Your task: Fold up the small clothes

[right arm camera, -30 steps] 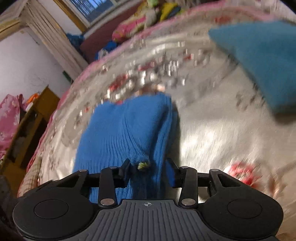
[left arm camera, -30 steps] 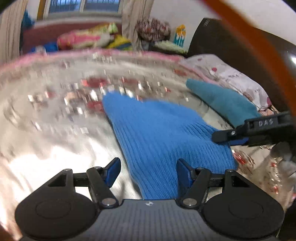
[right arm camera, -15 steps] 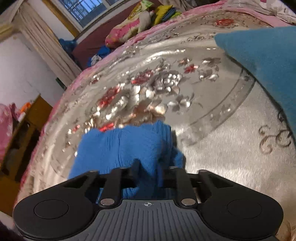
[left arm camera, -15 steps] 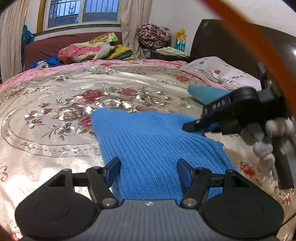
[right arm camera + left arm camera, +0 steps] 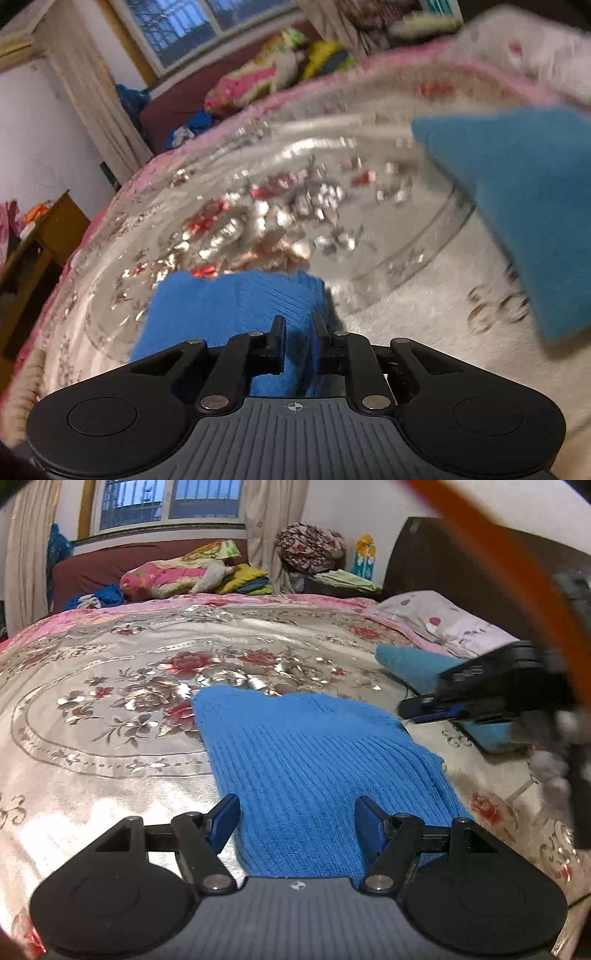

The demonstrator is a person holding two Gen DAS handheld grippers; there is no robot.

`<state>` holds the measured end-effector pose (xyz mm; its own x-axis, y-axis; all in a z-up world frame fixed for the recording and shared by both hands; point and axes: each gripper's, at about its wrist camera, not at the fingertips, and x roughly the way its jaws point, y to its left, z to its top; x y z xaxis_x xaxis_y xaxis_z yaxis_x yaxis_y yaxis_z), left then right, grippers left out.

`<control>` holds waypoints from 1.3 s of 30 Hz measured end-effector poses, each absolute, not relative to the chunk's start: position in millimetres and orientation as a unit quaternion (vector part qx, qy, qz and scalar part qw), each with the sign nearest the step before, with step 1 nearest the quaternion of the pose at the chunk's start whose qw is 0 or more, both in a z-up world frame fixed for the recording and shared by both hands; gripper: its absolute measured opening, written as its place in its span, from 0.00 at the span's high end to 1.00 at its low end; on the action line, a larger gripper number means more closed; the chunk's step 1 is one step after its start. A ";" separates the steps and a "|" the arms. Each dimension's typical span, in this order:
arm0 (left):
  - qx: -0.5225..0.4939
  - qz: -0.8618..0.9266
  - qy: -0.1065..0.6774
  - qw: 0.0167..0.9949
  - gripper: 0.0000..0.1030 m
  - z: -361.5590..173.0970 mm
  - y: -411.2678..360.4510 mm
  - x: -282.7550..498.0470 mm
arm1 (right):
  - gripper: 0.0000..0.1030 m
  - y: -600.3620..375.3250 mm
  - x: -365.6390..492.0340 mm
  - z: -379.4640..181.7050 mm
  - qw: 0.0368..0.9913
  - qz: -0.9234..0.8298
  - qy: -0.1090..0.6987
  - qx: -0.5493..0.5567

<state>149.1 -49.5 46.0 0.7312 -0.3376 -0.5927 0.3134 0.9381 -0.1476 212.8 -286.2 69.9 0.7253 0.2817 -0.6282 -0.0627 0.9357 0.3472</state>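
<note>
Left claw (image 5: 295, 821): you are holding it spread wide, pinching nothing, low over the near end of the blue knit garment (image 5: 314, 768). The garment is lying flat on the bedspread (image 5: 110, 701), running from between your fingers straight ahead.

Right claw (image 5: 299, 332): you are keeping it pressed together on a bunched fold of the blue knit garment (image 5: 236, 299), which is rising between the two fingers and spreading ahead and to the left. From the left claw, this right claw (image 5: 428, 710) is sitting ahead and to the right, just past the garment's right edge.

Surface: a shiny silver bedspread with red and pink flowers, a pink border showing far ahead of both claws.

Teal cloth (image 5: 517, 206): lying ahead and right of the right claw, apart from the garment.

Room, ahead of the left claw: barred window (image 5: 170, 502), curtains (image 5: 266, 535), a dark red sofa (image 5: 92, 576) piled with bright bedding. Ahead right: flowered pillow (image 5: 443, 620) against a dark headboard (image 5: 461, 565). Left of the right claw: wooden cabinet (image 5: 40, 236) beside a white wall.
</note>
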 end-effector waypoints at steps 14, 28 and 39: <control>-0.035 -0.147 0.386 0.910 0.29 27.1 -52.6 148.4 | 0.95 -264.9 175.4 51.4 0.902 0.113 0.397 0.127; -0.024 -0.124 0.388 0.913 0.28 34.4 -54.3 128.3 | 0.84 -253.2 135.0 51.1 0.908 0.087 0.401 0.088; -0.021 -0.118 0.385 0.915 0.28 40.9 -52.1 107.9 | 0.79 -252.4 113.7 57.2 0.905 0.072 0.410 0.085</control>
<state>107.9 -52.1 40.9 0.6762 -0.2314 -0.6994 0.1990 0.9715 -0.1290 113.7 -252.4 57.2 0.6539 0.2000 -0.7296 -0.0600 0.9751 0.2135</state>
